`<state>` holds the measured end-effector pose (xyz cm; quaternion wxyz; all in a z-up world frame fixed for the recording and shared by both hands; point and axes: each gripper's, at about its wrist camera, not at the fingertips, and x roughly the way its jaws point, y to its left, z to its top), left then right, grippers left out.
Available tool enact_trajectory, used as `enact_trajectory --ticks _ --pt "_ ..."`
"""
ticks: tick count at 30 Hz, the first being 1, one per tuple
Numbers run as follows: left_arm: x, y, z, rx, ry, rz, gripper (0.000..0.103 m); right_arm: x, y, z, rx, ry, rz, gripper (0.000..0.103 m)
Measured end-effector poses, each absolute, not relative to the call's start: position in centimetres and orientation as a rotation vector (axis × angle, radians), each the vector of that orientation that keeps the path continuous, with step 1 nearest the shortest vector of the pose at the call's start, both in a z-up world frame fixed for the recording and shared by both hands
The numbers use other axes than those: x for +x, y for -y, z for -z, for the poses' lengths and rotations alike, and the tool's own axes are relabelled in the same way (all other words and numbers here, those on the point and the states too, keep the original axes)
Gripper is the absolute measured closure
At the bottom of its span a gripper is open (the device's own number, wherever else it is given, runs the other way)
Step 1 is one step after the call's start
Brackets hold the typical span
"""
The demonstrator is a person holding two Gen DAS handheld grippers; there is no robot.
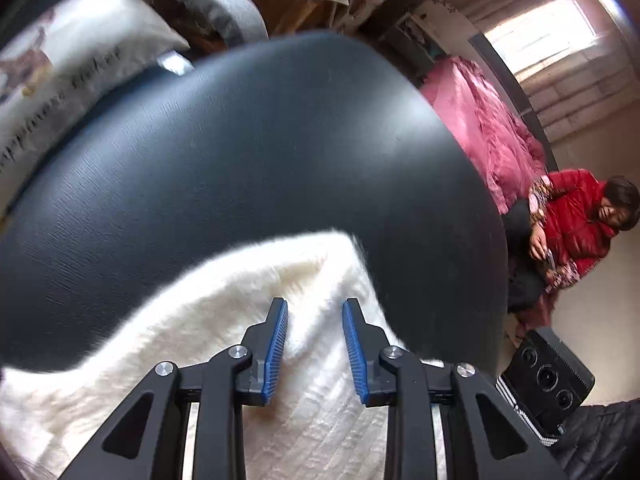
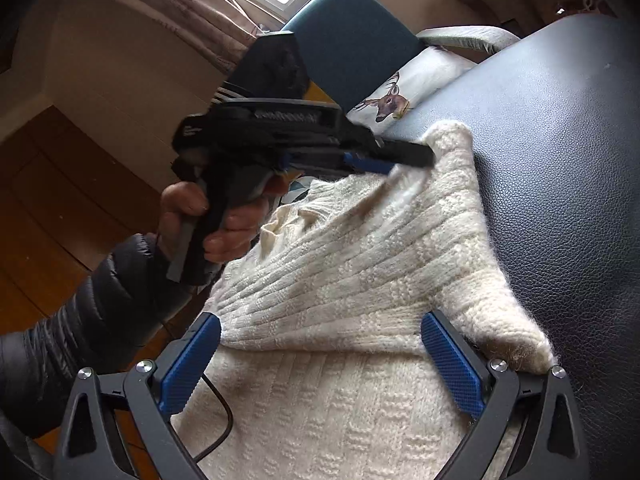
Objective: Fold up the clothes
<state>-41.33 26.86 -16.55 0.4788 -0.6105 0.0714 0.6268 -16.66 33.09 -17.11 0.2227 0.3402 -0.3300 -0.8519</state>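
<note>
Cream knit sweater lies on the dark leather-look surface, filling the centre and lower part of the right wrist view; ribbed and checked knit, fuzzy at the edges. One fold already lies across it, the folded edge running between your right fingers. A rounded end of the knit reaches toward the upper middle of that frame.

Your right gripper sits low in its frame, jaws wide apart, blue pads either side of the sweater's folded edge, nothing pinched.

Your left gripper shows at the bottom centre of its own view, jaws apart with a moderate gap, white knit lying beneath and between them. Whether the pads touch the fabric, cannot tell. Seen from the right wrist view, the same tool sits upper centre, its tip at the sweater's far end. Your left hand grips the handle, dark puffer sleeve running to the lower left.

Further out: a cushion with a deer print at the surface's far edge, a teal chair back behind it. In the left wrist view, a lettered white pillow upper left, pink bedding at right, and a seated person in a red jacket at the right edge. Wooden floor on the left of the right wrist view.
</note>
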Motion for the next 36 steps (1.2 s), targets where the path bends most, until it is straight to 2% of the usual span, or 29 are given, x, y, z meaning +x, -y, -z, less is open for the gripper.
enact_trajectory --ticks 1,2,5,8,10,16,19,21,25,29,33,34,36 --pt "-41.0 -26.9 16.5 -1.478 -0.182 -1.534 0.081 -16.6 -33.0 17.1 0.94 0.908 2.357 0.001" --pt "-40.5 -26.9 16.0 -1.443 -0.192 -1.553 0.094 -16.6 -33.0 17.1 0.94 0.905 2.36 0.001" --pt "-38.9 -26.7 13.5 -1.279 -0.235 -1.662 0.097 -16.5 -32.8 17.0 0.943 0.893 2.374 0.001" --pt "-39.0 -27.3 15.9 -1.335 -0.388 -1.756 0.097 -16.6 -32.4 17.0 0.957 0.867 2.392 0.001" --pt "-38.8 -27.1 16.4 -1.328 -0.374 -1.776 0.096 -16.6 -32.4 17.0 0.96 0.862 2.395 0.001" --pt "-38.8 -24.3 14.6 -1.354 -0.164 -1.862 0.09 -16.6 -32.3 17.0 0.965 0.857 2.398 0.001" --pt "-38.2 -19.7 12.3 -1.348 0.053 -1.937 0.086 -16.7 -32.3 16.9 0.972 0.855 2.399 0.001" --pt "-36.8 -15.8 11.6 -1.347 0.122 -2.022 0.086 -16.7 -32.2 16.6 0.993 0.838 2.408 0.001" --pt "-32.6 -8.3 11.4 -1.368 0.153 -2.165 0.086 -17.2 -30.7 13.3 0.996 0.717 2.481 0.001" --pt "-30.4 -1.2 12.5 -1.412 0.242 -2.268 0.086 -20.6 -27.4 11.1 1.06 0.408 2.584 0.001" --pt "-29.2 4.0 14.2 -1.467 0.239 -2.413 0.086 -25.5 -25.4 13.8 1.324 0.1 2.687 0.001" --pt "-28.9 5.0 14.7 -1.468 0.236 -2.432 0.088 -26.5 -25.5 15.3 1.434 0.052 2.69 0.001" --pt "-28.5 5.8 15.4 -1.438 0.274 -2.444 0.088 -26.7 -25.7 16.5 1.431 0.006 2.722 0.0"
